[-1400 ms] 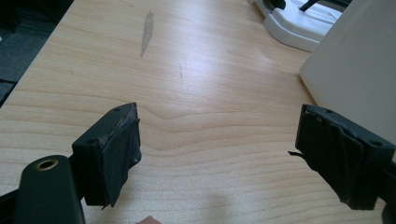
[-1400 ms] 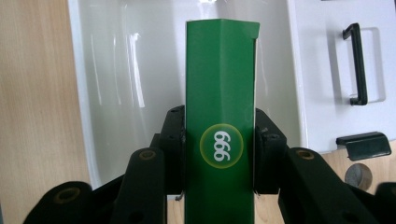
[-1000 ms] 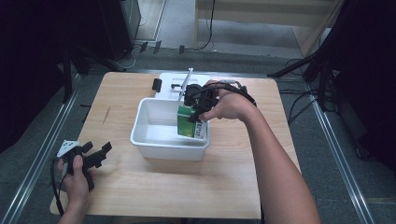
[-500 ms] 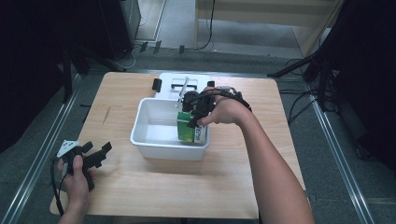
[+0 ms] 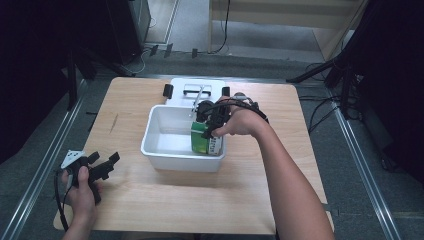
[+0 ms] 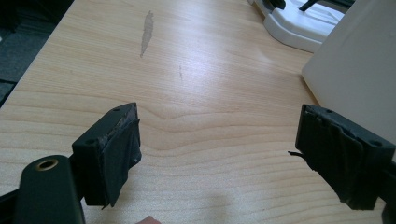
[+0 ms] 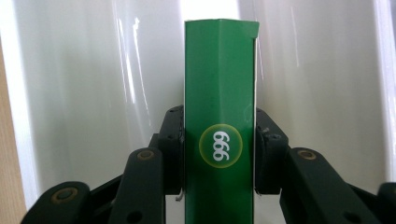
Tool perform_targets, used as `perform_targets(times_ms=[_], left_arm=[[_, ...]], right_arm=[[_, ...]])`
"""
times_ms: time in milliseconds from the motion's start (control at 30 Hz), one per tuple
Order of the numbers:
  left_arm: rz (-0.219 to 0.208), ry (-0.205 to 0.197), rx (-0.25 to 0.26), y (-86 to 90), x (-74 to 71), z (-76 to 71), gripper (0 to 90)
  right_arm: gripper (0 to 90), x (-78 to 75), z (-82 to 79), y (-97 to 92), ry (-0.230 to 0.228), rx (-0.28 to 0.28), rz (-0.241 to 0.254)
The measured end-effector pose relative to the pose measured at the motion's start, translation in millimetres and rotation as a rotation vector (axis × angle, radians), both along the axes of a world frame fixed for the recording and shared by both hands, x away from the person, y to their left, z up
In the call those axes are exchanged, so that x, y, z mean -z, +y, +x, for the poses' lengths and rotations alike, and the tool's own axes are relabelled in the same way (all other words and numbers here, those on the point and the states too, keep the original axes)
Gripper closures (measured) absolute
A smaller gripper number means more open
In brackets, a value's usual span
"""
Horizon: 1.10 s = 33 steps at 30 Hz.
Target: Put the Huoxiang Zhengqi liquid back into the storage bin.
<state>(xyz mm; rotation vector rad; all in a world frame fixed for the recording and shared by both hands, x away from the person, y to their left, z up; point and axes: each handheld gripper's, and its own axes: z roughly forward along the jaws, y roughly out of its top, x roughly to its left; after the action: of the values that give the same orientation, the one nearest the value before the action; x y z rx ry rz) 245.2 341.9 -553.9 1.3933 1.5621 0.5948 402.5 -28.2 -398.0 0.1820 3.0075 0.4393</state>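
Observation:
A green carton marked 999 stands inside the white tub at its right end. My right gripper reaches down into the tub and is shut on the green carton, both pads pressed to its sides, with the tub's white floor behind it. My left gripper rests at the table's near left corner, held by a hand. Its jaws stand wide open over bare wood, with nothing between the pads.
A white device with black knobs sits just behind the tub at the table's far edge. The tub's outer wall rises to the right of the left gripper. A scuff mark shows on the wood ahead of it.
The right gripper has sunk with the green carton, carrying it lower into the tub. The left gripper has kept still.

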Motion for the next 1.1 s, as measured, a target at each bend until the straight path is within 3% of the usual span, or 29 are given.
perform_targets(times_ms=[200, 333, 533, 600, 733, 767, 967, 1100], left_arm=[[-0.001, 0.0, -0.001, -0.1, 0.0, 0.1, 15.1], [-0.001, 0.0, -0.001, -0.1, 0.1, 0.2, 15.1], [0.0, 0.001, 0.0, 0.0, 0.0, 0.1, 15.1], [-0.001, 0.0, -0.001, -0.1, 0.0, 0.2, 15.0], [-0.001, 0.0, -0.001, -0.2, 0.1, 0.2, 15.1], [-0.001, 0.0, -0.001, -0.1, 0.1, 0.2, 15.1], [-0.002, 0.001, -0.001, 0.0, 0.0, 0.2, 15.1], [-0.003, 0.002, -0.001, 0.0, 0.0, 0.3, 15.1]], right_arm=[[59.4, 0.2, -0.5, -0.2, 0.011, -0.008, 0.011], [50.3, -0.3, -1.3, -2.8, 0.01, 0.012, 0.02], [37.6, -3.4, -2.7, -3.2, 0.013, 0.069, 0.041], [31.9, -6.1, -2.7, -2.8, 0.005, 0.088, 0.068], [21.5, -12.7, -3.7, -1.7, -0.011, 0.142, 0.08], [15.6, -16.4, -3.3, -1.0, -0.007, 0.183, 0.088], [5.4, -27.0, -1.9, -1.5, 0.028, 0.214, 0.13], [2.4, -35.2, -0.9, -3.7, 0.026, 0.247, 0.149]])
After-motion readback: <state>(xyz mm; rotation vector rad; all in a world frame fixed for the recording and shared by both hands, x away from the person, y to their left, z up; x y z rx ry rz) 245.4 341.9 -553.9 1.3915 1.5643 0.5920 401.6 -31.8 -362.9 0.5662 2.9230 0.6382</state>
